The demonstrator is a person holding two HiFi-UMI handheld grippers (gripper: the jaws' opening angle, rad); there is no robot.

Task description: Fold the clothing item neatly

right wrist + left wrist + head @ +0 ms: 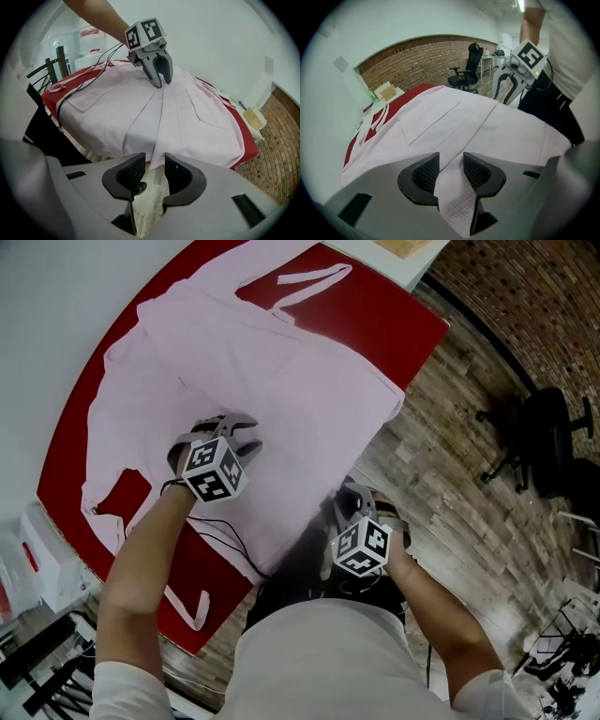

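We see a pink garment on the red table, wood floor and brick wall right, left gripper pinching it, right gripper released.

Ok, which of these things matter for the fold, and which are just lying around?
For the job: pink garment, pinched by the left gripper; right gripper, open, off the edge of the red table.
Lying about: office chair; cardboard box.

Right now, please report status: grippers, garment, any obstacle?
Left gripper pinching a ridge of the pink garment. Right gripper open, empty, just off the hem. Black cable trails across the garment.
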